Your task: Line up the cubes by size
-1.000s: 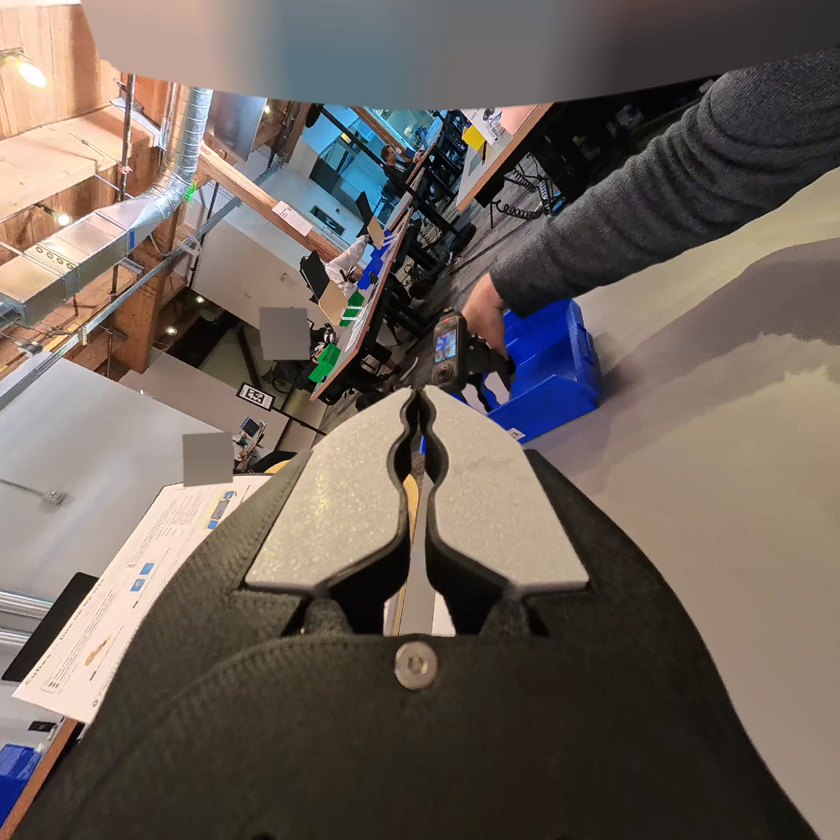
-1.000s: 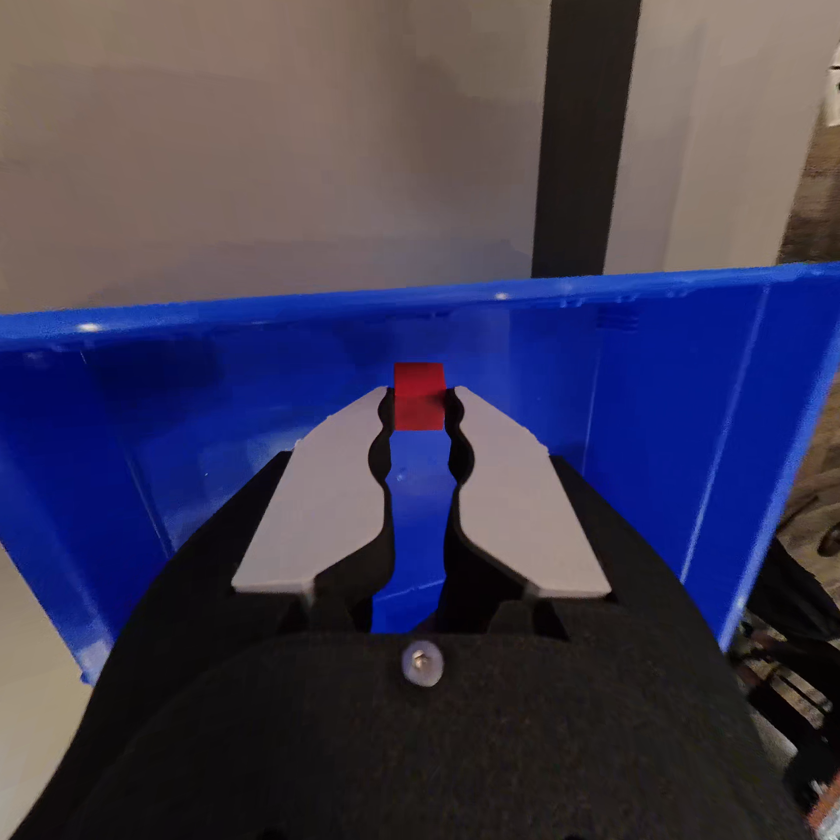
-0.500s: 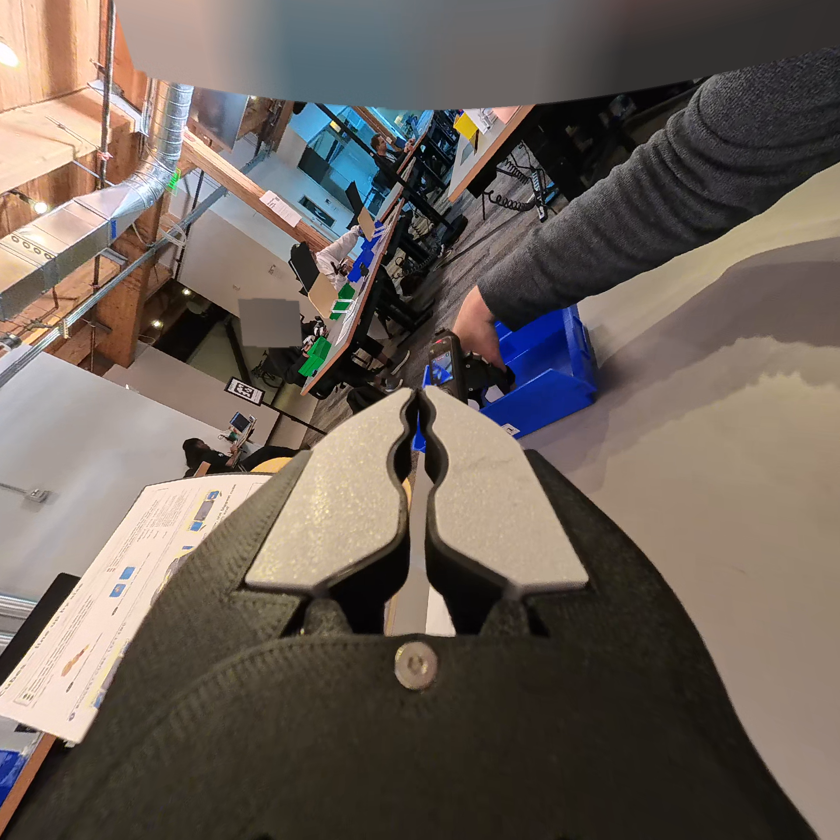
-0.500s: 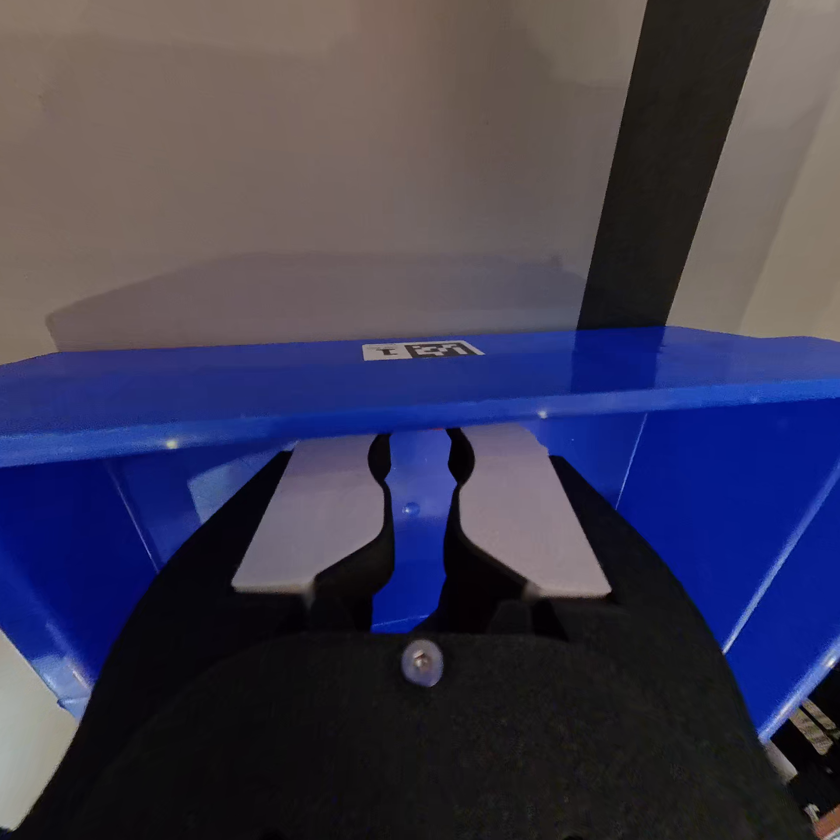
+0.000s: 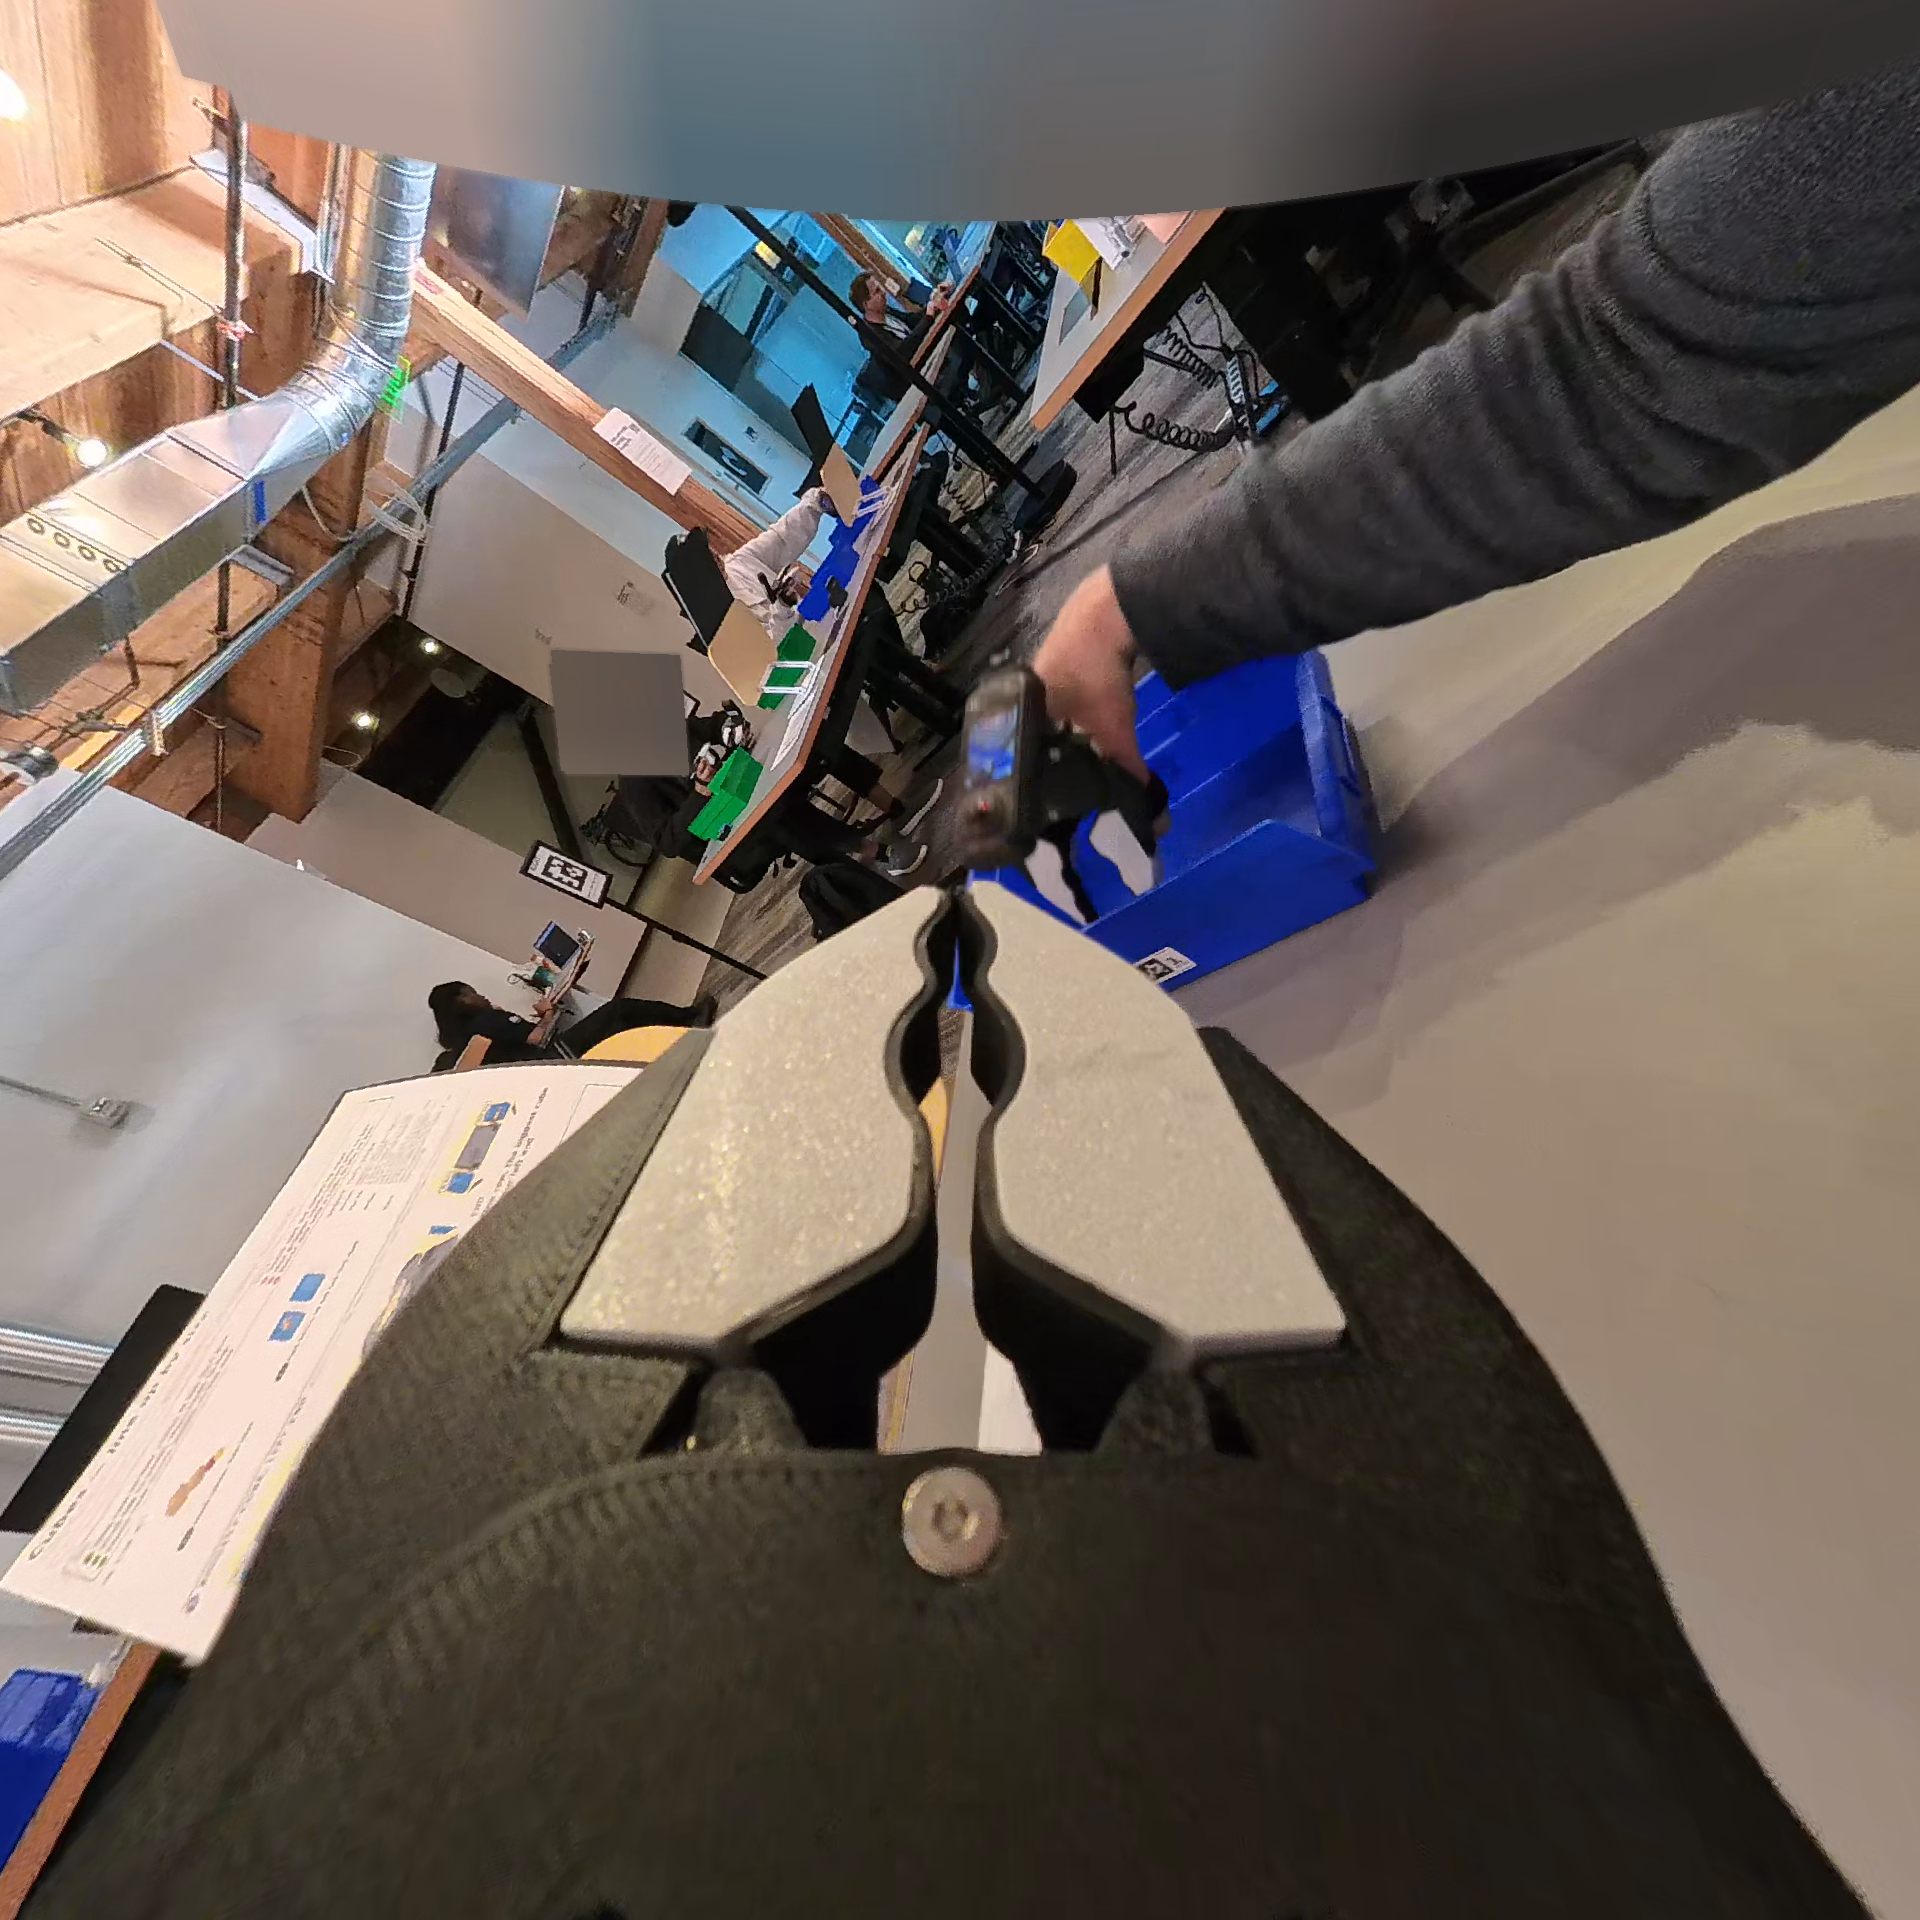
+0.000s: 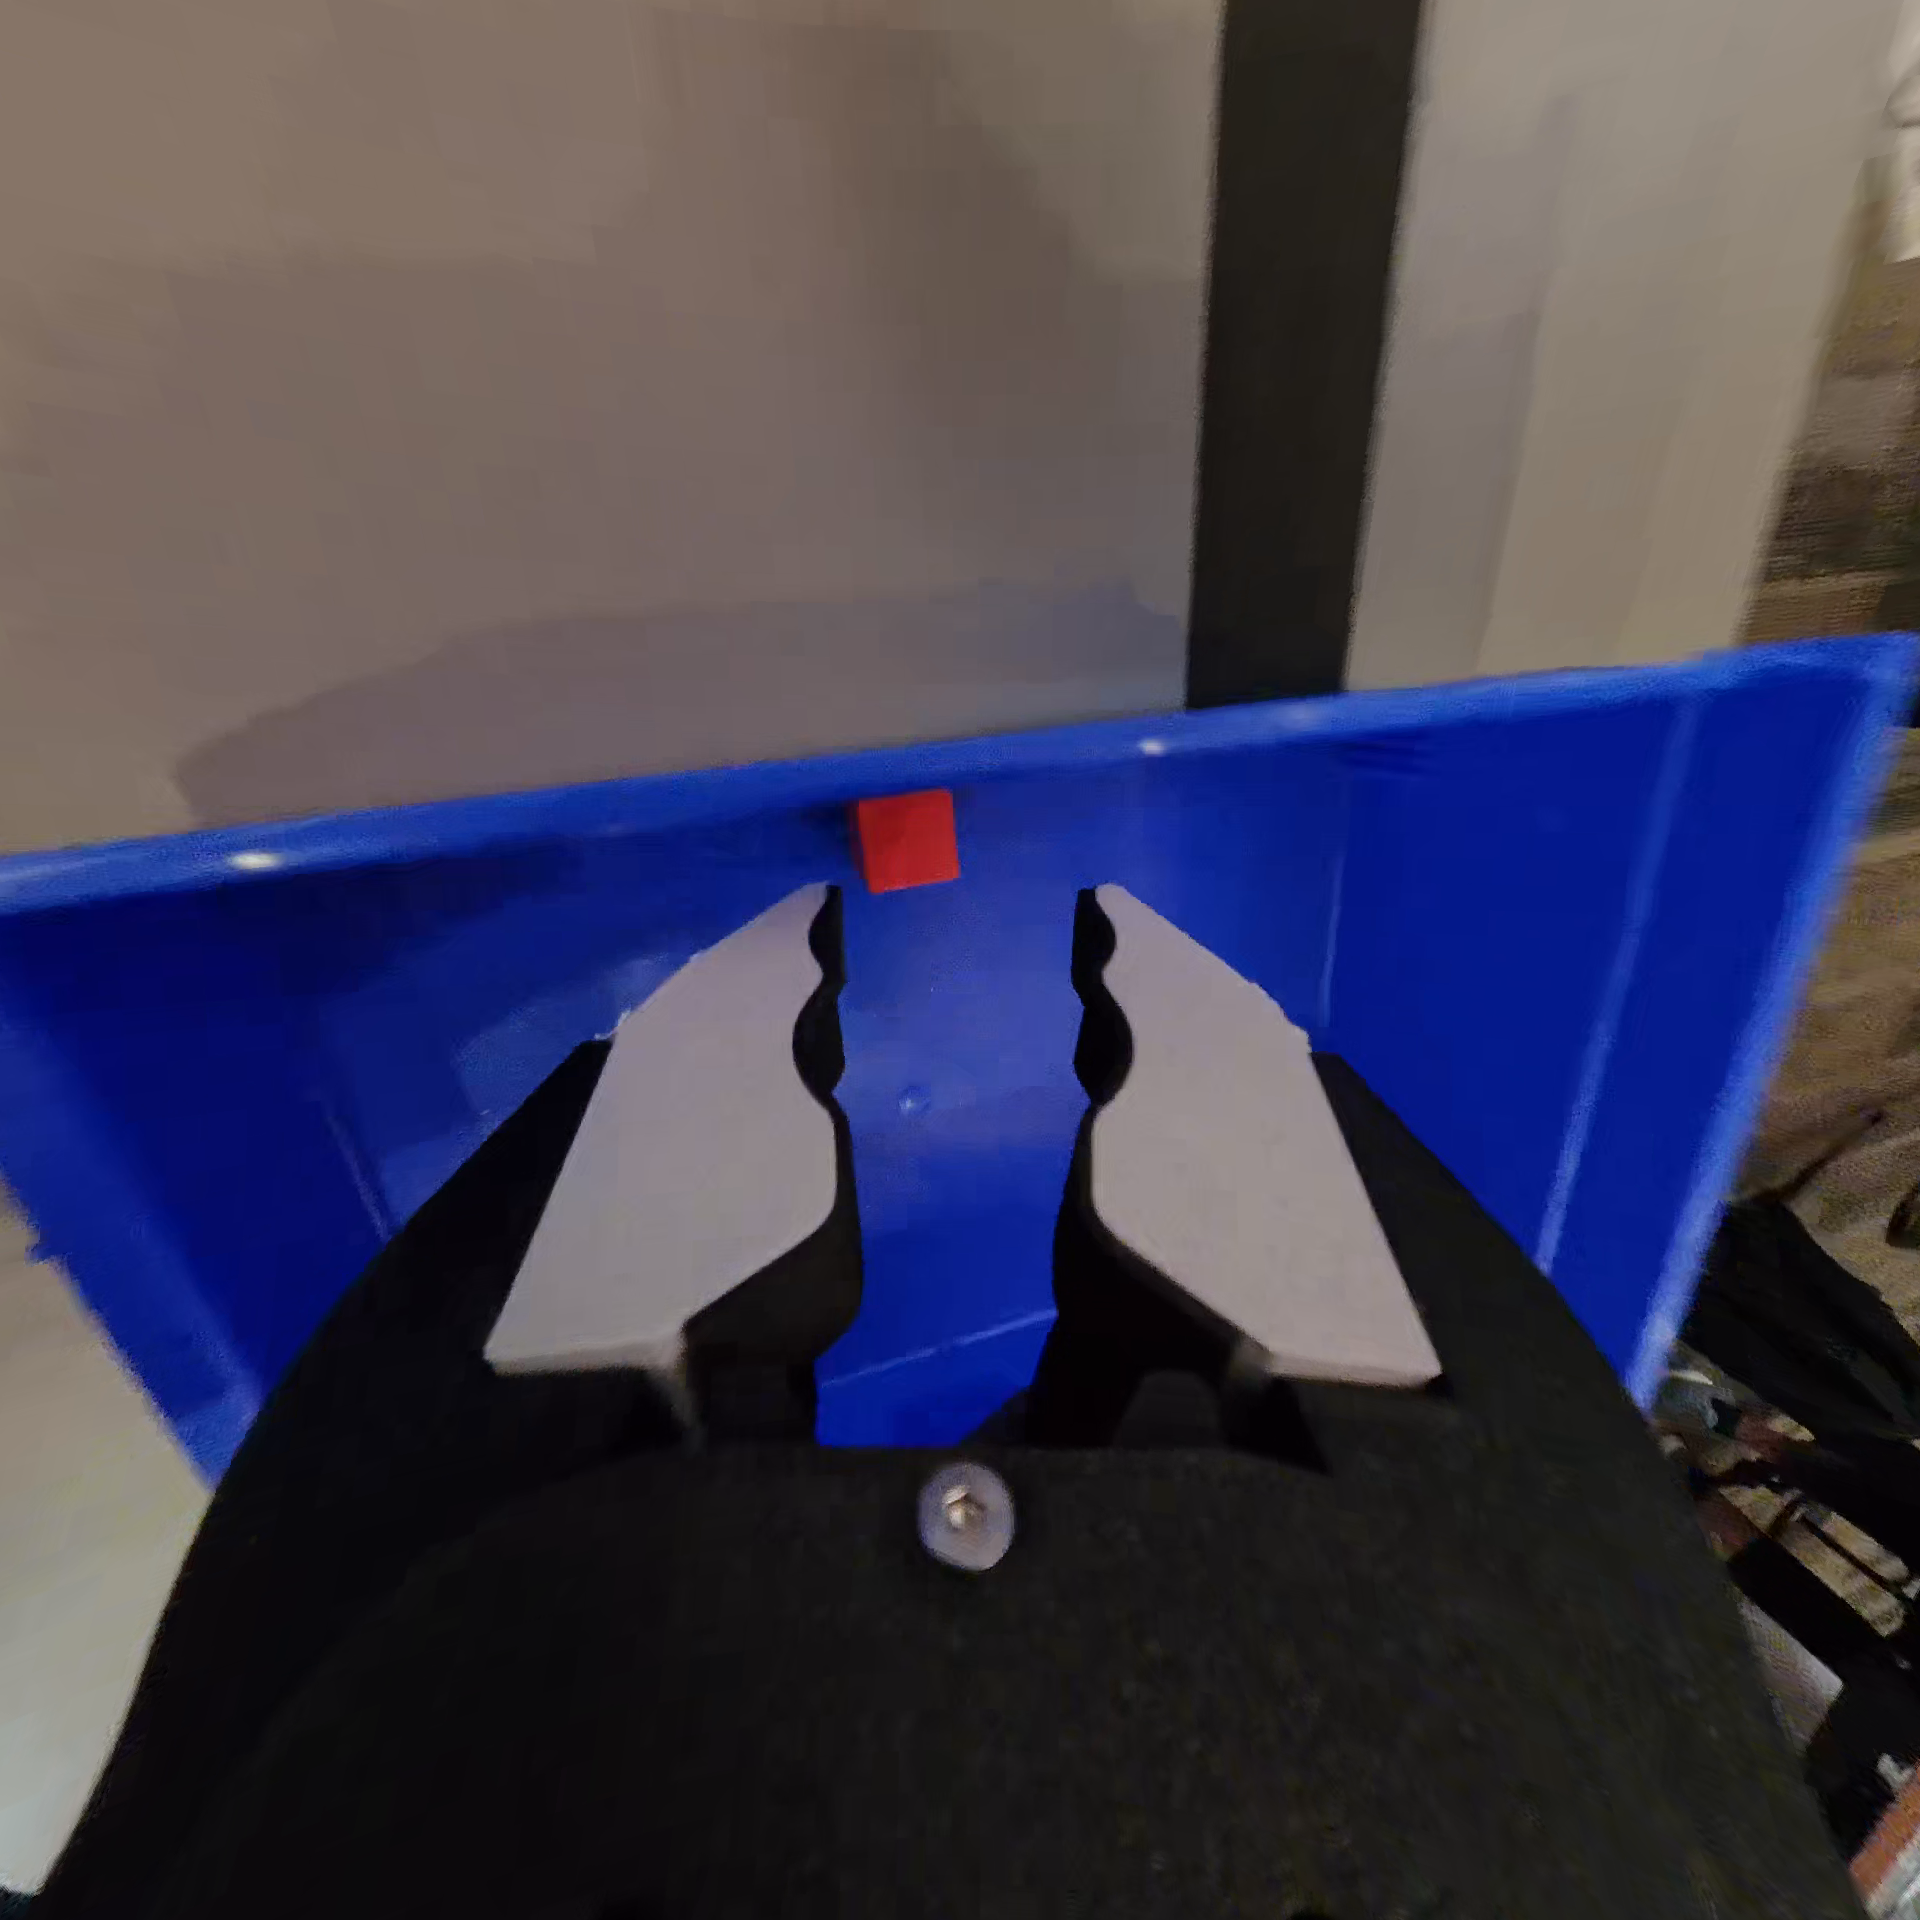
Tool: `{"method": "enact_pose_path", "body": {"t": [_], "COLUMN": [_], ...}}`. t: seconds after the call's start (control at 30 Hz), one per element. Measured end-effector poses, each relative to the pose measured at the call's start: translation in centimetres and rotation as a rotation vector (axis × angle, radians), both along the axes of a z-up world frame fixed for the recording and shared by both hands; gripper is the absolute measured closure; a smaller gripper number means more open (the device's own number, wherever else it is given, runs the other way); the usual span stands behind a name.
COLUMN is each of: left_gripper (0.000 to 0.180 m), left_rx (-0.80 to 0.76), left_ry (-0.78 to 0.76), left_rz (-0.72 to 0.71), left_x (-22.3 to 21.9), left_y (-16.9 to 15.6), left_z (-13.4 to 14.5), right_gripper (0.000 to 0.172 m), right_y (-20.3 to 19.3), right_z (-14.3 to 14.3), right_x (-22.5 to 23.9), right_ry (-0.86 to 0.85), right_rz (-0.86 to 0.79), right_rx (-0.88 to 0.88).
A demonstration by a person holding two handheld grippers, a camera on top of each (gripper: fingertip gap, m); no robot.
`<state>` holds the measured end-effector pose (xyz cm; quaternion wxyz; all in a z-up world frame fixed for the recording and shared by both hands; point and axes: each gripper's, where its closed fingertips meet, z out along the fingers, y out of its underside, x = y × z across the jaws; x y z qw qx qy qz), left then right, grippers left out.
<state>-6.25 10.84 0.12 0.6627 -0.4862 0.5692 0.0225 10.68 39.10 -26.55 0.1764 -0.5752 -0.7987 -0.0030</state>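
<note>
the blue bin [image 6: 1455, 935] fills the right wrist view. its far wall rises directly ahead of the right claw [image 6: 956, 904], and its right side wall closes off that flank. a small red cube [image 6: 906, 840] sits inside the bin against the far wall, just beyond the fingertips and left of the centre line between them. the right claw is spread wide; neither pad touches the cube and nothing lies between them. behind the bin stands a pale wall with a dark vertical post [image 6: 1299, 343].

in the left wrist view the left claw [image 5: 956, 904] is pressed together with nothing in it, held above the grey surface [image 5: 1558, 1143]. the blue bin [image 5: 1268, 831] rests on that surface ahead and to the right, with the right claw [image 5: 1132, 821] reaching into it. a hand [image 5: 1086, 665] and a grey sleeve [image 5: 1455, 468] hold that tool and cover part of the bin's opening. a printed sheet [image 5: 312, 1299] lies at the left. further off are long desks with green boxes [image 5: 727, 800], seated people and ceiling ducting [image 5: 208, 468].

difference from the earlier frames: one second ago the right claw was pinching the red cube at its tips. half a second ago the bin's near rim hid the tips. now the claw has opened and the cube lies free in the bin. the left claw has stayed pressed together throughout.
</note>
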Motion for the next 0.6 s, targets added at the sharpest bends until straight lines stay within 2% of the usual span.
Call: {"method": "enact_pose_path", "body": {"t": [0.17, 0.33, 0.47, 0.6], "left_gripper": [0.18, 0.18, 0.18, 0.18], "left_rx": [0.009, 0.005, 0.064, 0.06], "left_ry": [-0.011, 0.017, 0.043, 0.051], "left_rz": [0.023, 0.147, 0.331, 0.37], "left_x": [-0.4, -1.2, -3.3, -4.5], "left_y": [0.0, 1.7, 3.8, 4.0], "left_z": [0.4, 0.1, 0.3, 0.3], "right_gripper": [0.134, 0.14, 0.142, 0.142], "right_y": [-1.9, -9.4, -15.9, -19.3], "right_z": [9.2, 16.9, 19.7, 21.1], "right_x": [0.6, -3.2, -8.4, -13.5], "right_ry": [0.202, 0.5, 0.659, 0.738], "right_rz": [-0.093, -0.056, 0.109, 0.21], "right_rx": [0.264, 0.372, 0.362, 0.317]}}
